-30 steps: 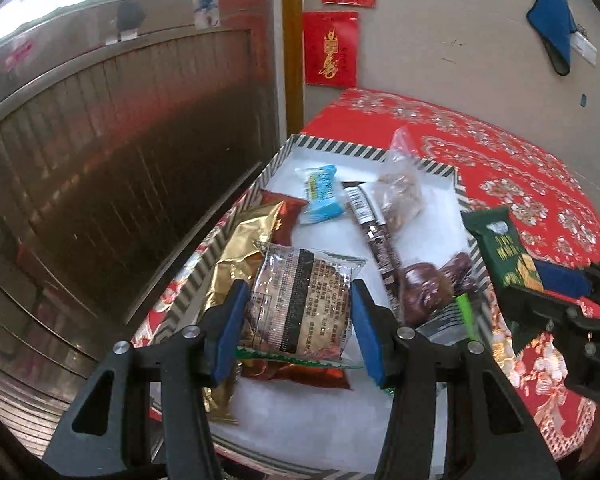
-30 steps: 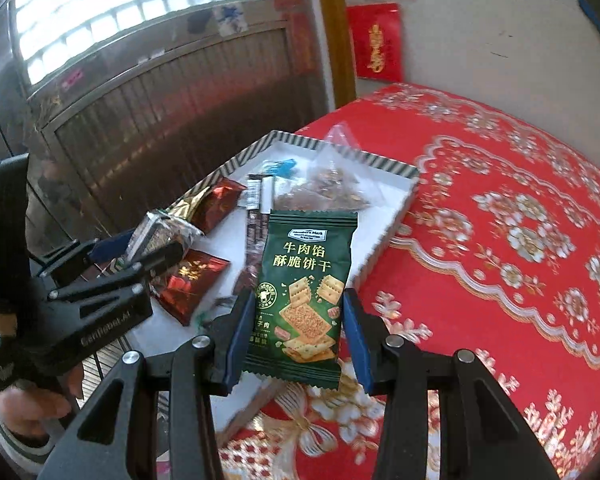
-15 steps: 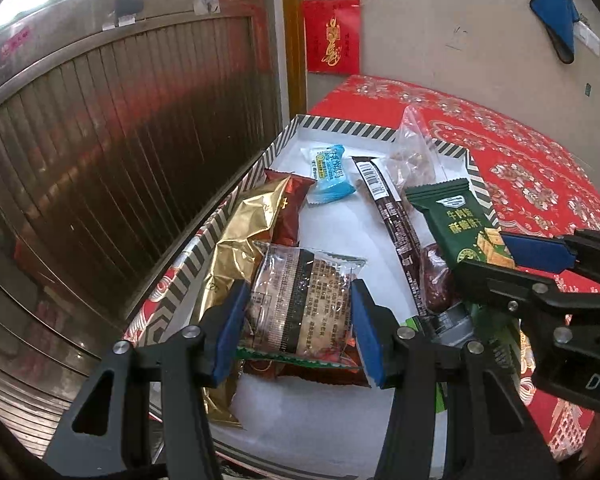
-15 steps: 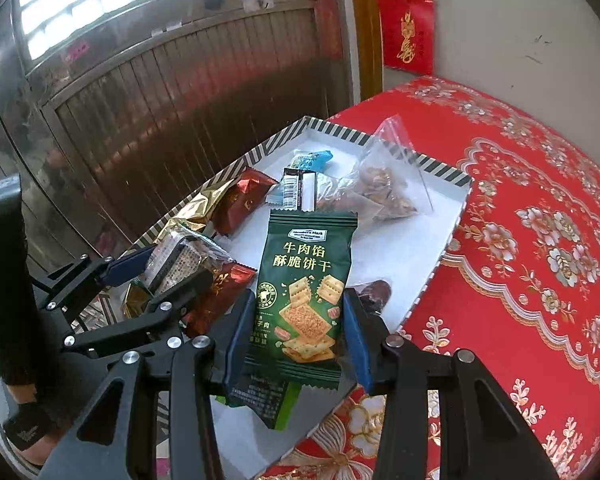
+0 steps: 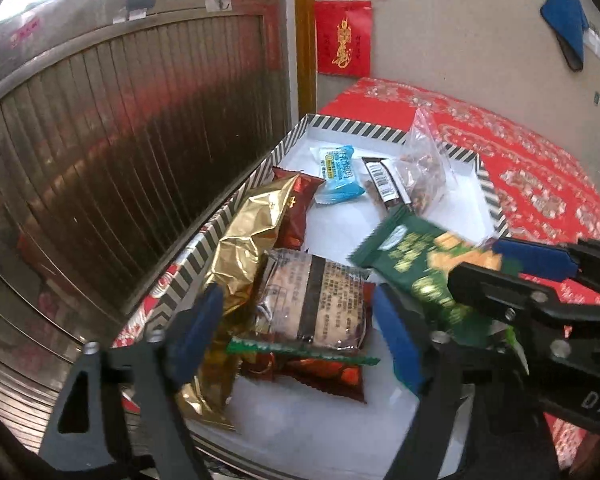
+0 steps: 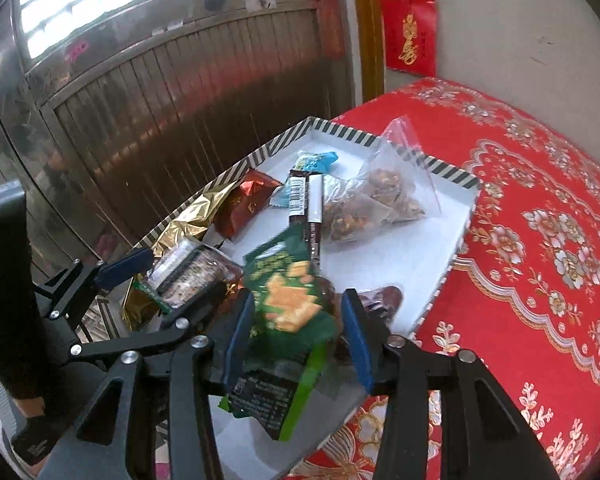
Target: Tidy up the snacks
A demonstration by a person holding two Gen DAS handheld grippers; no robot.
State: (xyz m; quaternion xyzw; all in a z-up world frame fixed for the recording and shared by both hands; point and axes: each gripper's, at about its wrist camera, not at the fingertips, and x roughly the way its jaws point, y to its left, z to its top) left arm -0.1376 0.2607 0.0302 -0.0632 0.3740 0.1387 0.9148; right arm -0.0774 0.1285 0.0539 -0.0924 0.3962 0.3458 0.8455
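Tray point(image 5: 204, 248) drop: both jaws opening. Left gripper point(image 5: 296, 336) is clear of clear-wrap pack point(image 5: 316, 304); right gripper point(image 6: 298, 330) freeing green pack point(image 6: 288, 304). Lift straight, w/o snagging wrappers.

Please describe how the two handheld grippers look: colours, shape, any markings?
Both the left gripper and the right gripper have black frames with triangular cut-outs, silver screws at the joints, and blue pads on the jaws. White letters "DA" show on the right gripper's side. No cables are visible.
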